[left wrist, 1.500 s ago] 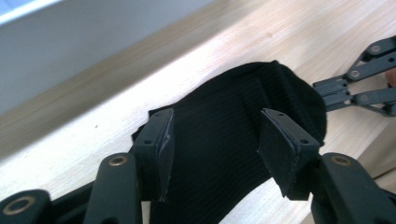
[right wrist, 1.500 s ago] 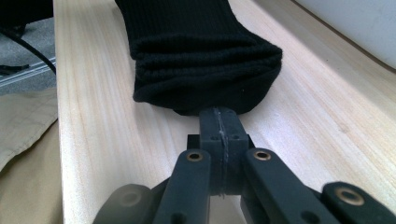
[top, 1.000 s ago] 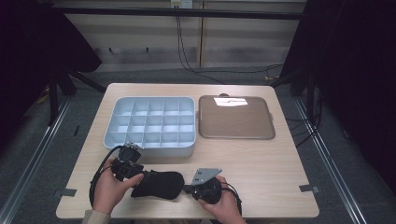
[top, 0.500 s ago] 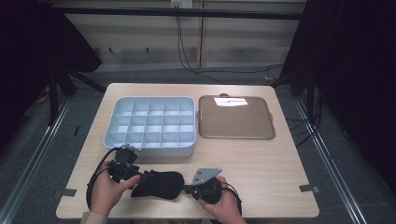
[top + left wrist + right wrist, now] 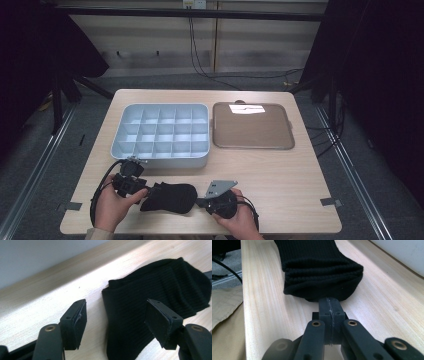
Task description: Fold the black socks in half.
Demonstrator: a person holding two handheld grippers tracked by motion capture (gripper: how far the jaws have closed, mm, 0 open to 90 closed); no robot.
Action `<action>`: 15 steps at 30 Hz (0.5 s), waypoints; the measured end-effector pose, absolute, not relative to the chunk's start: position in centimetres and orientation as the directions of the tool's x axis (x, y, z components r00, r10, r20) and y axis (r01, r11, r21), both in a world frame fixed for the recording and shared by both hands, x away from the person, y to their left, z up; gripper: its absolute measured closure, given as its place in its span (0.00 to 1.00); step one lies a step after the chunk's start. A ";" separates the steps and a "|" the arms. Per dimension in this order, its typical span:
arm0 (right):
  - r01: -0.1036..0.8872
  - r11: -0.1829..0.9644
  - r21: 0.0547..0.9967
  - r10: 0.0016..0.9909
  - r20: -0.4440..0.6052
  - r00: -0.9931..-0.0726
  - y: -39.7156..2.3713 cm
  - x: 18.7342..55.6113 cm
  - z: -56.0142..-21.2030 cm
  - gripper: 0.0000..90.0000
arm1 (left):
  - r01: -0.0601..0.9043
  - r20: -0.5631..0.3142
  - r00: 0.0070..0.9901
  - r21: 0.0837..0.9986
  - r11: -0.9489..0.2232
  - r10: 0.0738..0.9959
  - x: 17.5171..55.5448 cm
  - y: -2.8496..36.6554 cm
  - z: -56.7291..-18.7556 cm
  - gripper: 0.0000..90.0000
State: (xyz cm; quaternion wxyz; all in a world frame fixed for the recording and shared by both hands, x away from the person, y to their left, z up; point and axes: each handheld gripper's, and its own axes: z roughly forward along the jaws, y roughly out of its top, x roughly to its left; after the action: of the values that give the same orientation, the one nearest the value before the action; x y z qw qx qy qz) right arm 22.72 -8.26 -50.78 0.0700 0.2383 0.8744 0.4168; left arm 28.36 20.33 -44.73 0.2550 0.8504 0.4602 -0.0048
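The folded black sock (image 5: pixel 168 197) lay flat on the tabletop (image 5: pixel 280 175) near its front edge, between the two hands and just in front of the grey compartment tray (image 5: pixel 160 134). It looked light and limp, a ribbed knit doubled over into several layers (thick at the fold, thin at the loose edges), so it would probably sag and unfold if lifted by one corner alone. The right tongs (image 5: pixel 329 305) were pressed fully together at the sock's rounded end, seemingly pinching the fabric there, though the bite was hidden. The left tongs (image 5: pixel 117 322) stood wide, straddling the opposite edge without pressing it. A firm pinch through all layers at that edge seemed the sensible hold, since knit cloth is hardly slippery or fragile.
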 end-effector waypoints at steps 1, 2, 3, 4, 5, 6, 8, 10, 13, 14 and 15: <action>0.359 0.539 0.762 0.475 0.077 -0.876 -8.3 22.7 -50.8 1.00 | 0.787 -0.245 0.574 0.429 -0.443 0.781 28.4 20.4 -44.8 0.38; 0.359 0.539 0.762 0.475 0.077 -0.877 -8.3 22.7 -50.8 1.00 | 0.790 -0.246 0.569 0.429 -0.439 0.784 28.3 20.4 -44.8 0.38; 0.358 0.539 0.762 0.475 0.076 -0.877 -8.3 22.7 -50.8 1.00 | 0.789 -0.244 0.571 0.427 -0.442 0.784 28.4 20.4 -44.9 0.38; 0.358 0.539 0.762 0.475 0.075 -0.877 -8.3 22.7 -50.8 1.00 | 0.789 -0.243 0.570 0.427 -0.441 0.785 28.3 20.5 -44.9 0.38; 0.358 0.540 0.762 0.475 0.075 -0.877 -8.3 22.7 -50.8 1.00 | 0.790 -0.246 0.568 0.428 -0.438 0.785 28.3 20.5 -44.9 0.38; 0.358 0.540 0.762 0.475 0.075 -0.877 -8.3 22.7 -50.8 1.00 | 0.791 -0.246 0.566 0.429 -0.435 0.786 28.3 20.5 -44.9 0.38; 0.357 0.540 0.762 0.475 0.075 -0.877 -8.3 22.7 -50.8 1.00 | 0.792 -0.243 0.565 0.427 -0.436 0.789 28.2 20.5 -44.9 0.38; 0.358 0.540 0.762 0.475 0.075 -0.877 -8.3 22.7 -50.8 1.00 | 0.794 -0.244 0.564 0.422 -0.438 0.789 28.2 20.6 -45.0 0.38; 0.357 0.540 0.762 0.475 0.075 -0.877 -8.2 22.7 -50.8 1.00 | 0.798 -0.242 0.559 0.416 -0.436 0.793 28.2 20.6 -45.2 0.38; 0.359 0.540 0.761 0.475 0.076 -0.877 -8.2 22.7 -50.8 1.00 | 0.797 -0.236 0.559 0.416 -0.438 0.795 28.1 20.7 -45.2 0.39; 0.358 0.540 0.761 0.475 0.075 -0.877 -8.2 22.7 -50.8 1.00 | 0.797 -0.234 0.561 0.413 -0.441 0.794 28.1 20.7 -45.3 0.39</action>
State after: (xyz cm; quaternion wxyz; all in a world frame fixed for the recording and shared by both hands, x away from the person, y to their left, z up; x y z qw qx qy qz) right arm 22.66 -8.24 -50.78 0.0703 0.2382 0.8748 0.4160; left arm 28.13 20.71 -45.30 0.2448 0.8487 0.4687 -0.0028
